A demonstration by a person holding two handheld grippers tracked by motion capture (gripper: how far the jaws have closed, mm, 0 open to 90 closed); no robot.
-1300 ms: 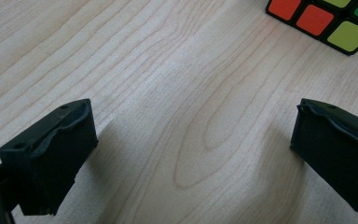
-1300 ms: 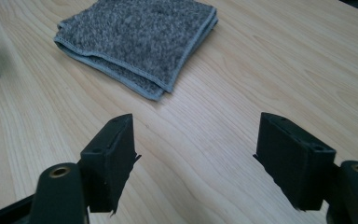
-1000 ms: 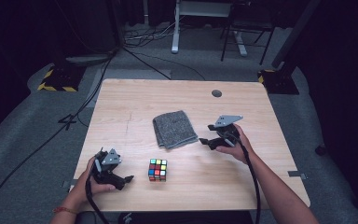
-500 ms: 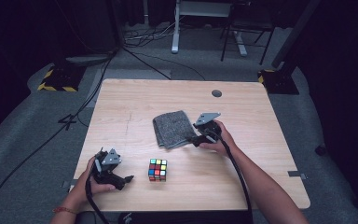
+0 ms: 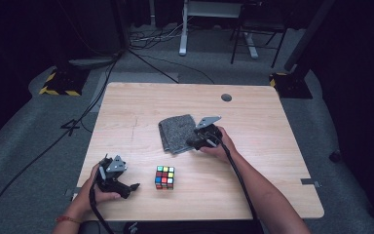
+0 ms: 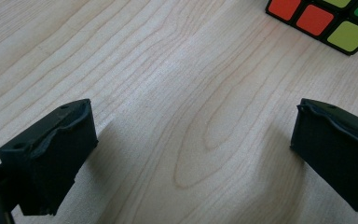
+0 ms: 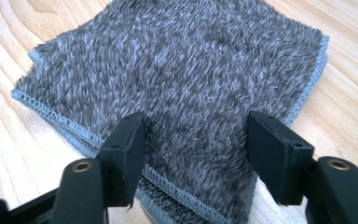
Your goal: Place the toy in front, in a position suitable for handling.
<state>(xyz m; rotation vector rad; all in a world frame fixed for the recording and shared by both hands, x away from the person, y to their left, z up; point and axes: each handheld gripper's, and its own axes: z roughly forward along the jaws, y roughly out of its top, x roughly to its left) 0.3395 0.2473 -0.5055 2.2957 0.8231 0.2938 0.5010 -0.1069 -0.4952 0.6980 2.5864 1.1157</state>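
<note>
A folded grey fluffy cloth (image 5: 177, 131) lies mid-table on the wooden table (image 5: 263, 161). My right gripper (image 5: 193, 142) is at its right edge. In the right gripper view its jaws stand over the cloth's stitched near edge (image 7: 191, 79); they have just been closing, and the right gripper (image 7: 196, 140) is still open with cloth pile between the pads. A colourful puzzle cube (image 5: 164, 177) sits near the front edge. My left gripper (image 5: 132, 187) rests on the table left of the cube. The left gripper (image 6: 191, 154) is wide open over bare wood, with the cube's corner (image 6: 326, 21) ahead.
A round cable hole (image 5: 226, 97) is in the table's far right part. Bare wood lies between the cloth and the cube. Cables trail from both grippers back along the forearms. Beyond the table are floor cables and desk legs (image 5: 182, 46).
My right gripper moved left and down from beside the cloth onto its right edge, and its jaws narrowed. The left gripper and the cube stayed put.
</note>
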